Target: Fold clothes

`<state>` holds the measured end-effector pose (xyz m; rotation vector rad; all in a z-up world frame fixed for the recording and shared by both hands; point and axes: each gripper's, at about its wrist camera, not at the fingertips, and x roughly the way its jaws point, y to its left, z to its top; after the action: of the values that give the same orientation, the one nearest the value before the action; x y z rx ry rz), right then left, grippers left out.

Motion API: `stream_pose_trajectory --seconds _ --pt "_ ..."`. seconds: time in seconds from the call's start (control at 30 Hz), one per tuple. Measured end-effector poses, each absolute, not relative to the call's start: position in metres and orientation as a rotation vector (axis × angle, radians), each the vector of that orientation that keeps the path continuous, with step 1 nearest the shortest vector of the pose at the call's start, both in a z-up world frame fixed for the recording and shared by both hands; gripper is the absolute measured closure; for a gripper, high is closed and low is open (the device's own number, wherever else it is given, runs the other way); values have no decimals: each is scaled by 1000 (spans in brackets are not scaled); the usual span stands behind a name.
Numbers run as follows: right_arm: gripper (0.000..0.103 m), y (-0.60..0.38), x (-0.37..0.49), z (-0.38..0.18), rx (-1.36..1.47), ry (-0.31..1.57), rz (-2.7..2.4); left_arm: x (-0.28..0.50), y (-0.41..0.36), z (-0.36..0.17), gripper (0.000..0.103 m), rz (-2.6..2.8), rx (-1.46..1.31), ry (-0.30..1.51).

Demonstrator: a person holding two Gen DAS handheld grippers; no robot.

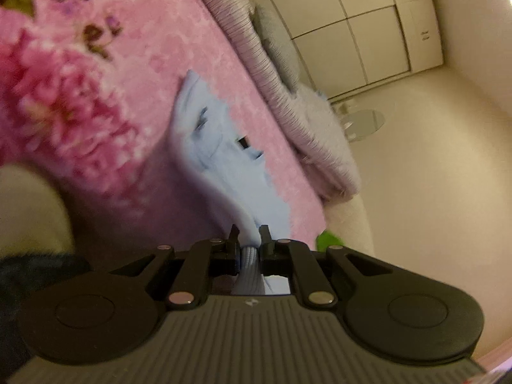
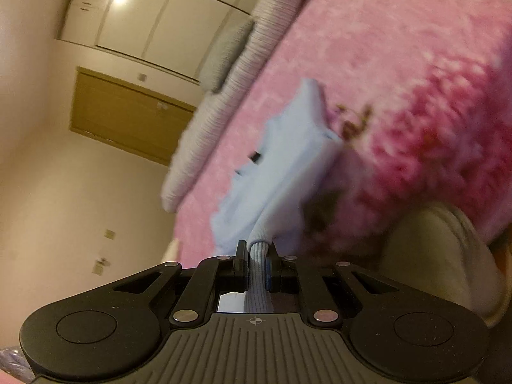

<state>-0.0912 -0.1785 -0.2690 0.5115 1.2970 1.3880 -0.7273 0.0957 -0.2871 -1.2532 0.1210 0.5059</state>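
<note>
Left wrist view: left claw clamped on ribbed hem of light-blue garment.
Right claw: clamped likewise.
Garment place: trailing onto pink bedspread.
Handling: light, limp; hold hem corners.

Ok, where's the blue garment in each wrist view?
Left wrist: the blue garment runs from centre down into the left gripper, its ribbed edge pinched.
Right wrist: the garment sits centre, its ribbed edge pinched in the right gripper.
Shared landmark: the pink floral blanket beneath it.
</note>
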Motion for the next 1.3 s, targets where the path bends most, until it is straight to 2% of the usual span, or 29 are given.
stream_pose_trajectory --seconds 0.3,0.47,0.53,0.63,0.8,0.87,1.03,1.2,1.3 --pt "94 -42 -29 -260 622 1226 1402 -653 216 -271 95 519 -1222 82" --pt "93 53 8 -302 611 1310 1205 -598 297 -308 93 637 -1239 166" --pt "86 82 23 -327 585 1387 1105 -588 323 -328 91 701 -1280 195" --pt "84 103 38 -353 583 1478 1017 -586 349 -348 89 771 -1336 221" --pt "66 102 53 -350 567 1491 1124 -598 346 -345 88 766 -1257 263" --pt "52 95 47 -336 461 1423 1205 -604 334 -336 88 760 -1193 282" --pt "52 57 24 -315 177 1227 1284 -606 290 -317 88 681 -1021 371" --pt "52 28 -28 -306 33 1113 1442 -585 249 -306 89 557 -863 496" --pt "57 41 -63 -309 -166 1050 1514 -564 246 -312 89 560 -780 571"
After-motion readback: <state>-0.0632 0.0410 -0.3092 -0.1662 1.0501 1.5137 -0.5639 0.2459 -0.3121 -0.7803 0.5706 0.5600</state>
